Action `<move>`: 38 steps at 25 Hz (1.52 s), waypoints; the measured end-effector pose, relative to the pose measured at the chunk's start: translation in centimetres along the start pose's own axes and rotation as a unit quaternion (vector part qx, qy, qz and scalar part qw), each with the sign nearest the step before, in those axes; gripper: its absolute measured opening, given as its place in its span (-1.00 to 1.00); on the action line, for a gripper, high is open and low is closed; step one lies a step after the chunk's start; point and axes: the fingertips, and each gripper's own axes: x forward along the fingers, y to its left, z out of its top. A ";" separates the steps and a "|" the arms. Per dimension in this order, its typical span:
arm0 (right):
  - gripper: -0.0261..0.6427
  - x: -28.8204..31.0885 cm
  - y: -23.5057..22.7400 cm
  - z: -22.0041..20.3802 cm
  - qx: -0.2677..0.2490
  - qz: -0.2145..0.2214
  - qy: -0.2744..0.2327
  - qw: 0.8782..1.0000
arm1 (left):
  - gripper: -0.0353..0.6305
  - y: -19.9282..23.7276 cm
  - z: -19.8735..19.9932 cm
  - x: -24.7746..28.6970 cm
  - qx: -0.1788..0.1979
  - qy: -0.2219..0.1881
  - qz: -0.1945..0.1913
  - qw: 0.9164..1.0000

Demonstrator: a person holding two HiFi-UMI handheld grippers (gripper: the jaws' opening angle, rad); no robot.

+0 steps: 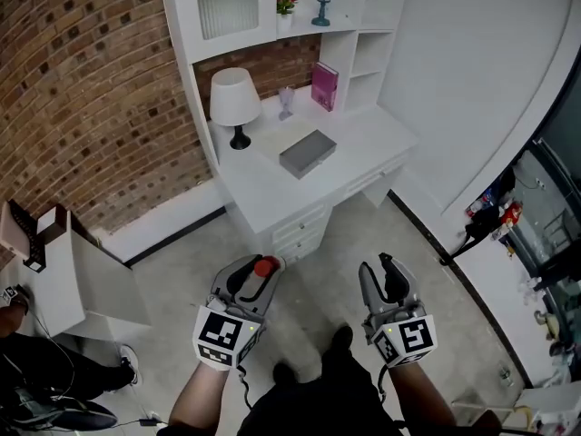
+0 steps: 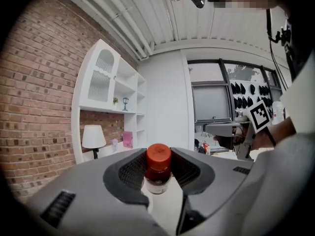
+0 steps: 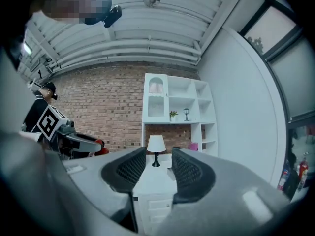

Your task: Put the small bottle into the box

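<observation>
Left gripper [image 1: 257, 269] grasps the small clear bottle with red cap [image 2: 158, 168] only by its neck, so it could slip out; right gripper [image 1: 379, 266] is released, empty

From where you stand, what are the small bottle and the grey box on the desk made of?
Small bottle: pale translucent body, glass or plastic by the look; red cap, matte, probably plastic. Box: flat, dull grey, even surface, perhaps metal or painted card; too small to tell.

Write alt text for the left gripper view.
A small pale bottle with a red cap stands clamped between the two grey jaws. Beyond it, a white shelf unit with a white-shaded lamp stands against a red brick wall.
</observation>
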 end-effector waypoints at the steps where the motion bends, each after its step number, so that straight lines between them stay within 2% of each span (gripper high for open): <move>1: -0.47 0.6 -0.2 -0.1 0.001 0.002 0.001 1.000 | -0.47 0.5 0.0 0.4 -0.001 -0.001 0.004 1.000; 7: -0.47 4.2 -1.8 -1.6 0.013 0.032 -0.003 0.999 | -0.47 1.6 0.9 3.6 -0.017 -0.013 0.006 1.000; 10: -0.47 6.5 -4.3 -1.5 0.022 0.046 -0.009 0.999 | -0.47 1.6 1.6 6.8 -0.011 -0.009 0.013 1.000; 20: -0.47 13.2 -13.6 -1.6 0.036 0.087 -0.020 0.995 | -0.47 2.8 4.6 16.7 0.008 0.007 0.076 0.997; 26: -0.47 15.2 -17.1 -1.7 0.037 0.110 -0.013 0.993 | -0.47 3.2 5.5 20.7 -0.004 0.008 0.105 0.994; 33: -0.47 16.4 -20.5 -2.0 0.039 0.112 -0.015 0.993 | -0.47 2.8 5.7 24.1 -0.004 0.012 0.111 0.994; 38: -0.47 17.9 -21.4 -2.6 0.042 0.109 -0.012 0.993 | -0.47 4.3 5.5 25.8 -0.006 0.014 0.111 0.994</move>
